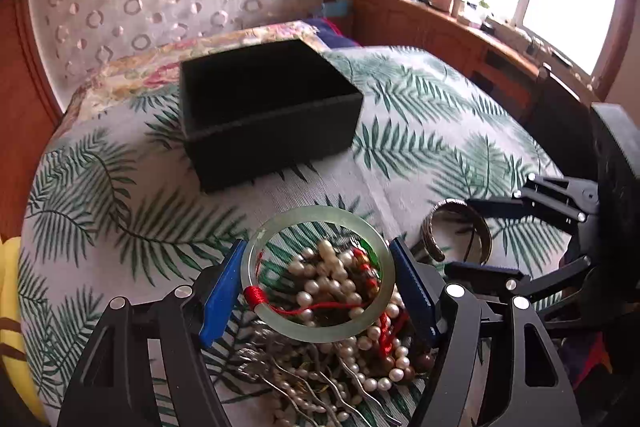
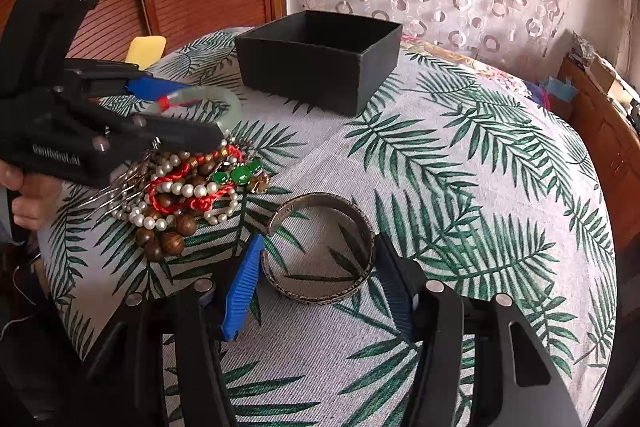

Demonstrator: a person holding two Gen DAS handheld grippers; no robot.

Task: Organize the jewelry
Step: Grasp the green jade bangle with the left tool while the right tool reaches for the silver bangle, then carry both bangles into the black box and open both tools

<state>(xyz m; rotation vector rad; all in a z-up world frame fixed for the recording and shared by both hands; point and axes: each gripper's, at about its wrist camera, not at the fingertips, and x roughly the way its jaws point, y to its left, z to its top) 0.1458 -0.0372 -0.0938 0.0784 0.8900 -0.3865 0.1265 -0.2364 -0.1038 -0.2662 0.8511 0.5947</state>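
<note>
A pale green jade bangle with a red thread wrap sits between the blue pads of my left gripper, which is shut on it just above the jewelry pile. The right wrist view shows the same bangle in the left gripper over that pile of pearls, wooden beads, red cord and green stones. My right gripper is shut on an engraved metal cuff that rests on the cloth. The cuff and right gripper also show at the right of the left wrist view.
An open black box stands beyond the pile on the palm-leaf cloth. A yellow item lies at the cloth's far left edge. A person's hand holds the left gripper. A wooden sideboard runs under the window.
</note>
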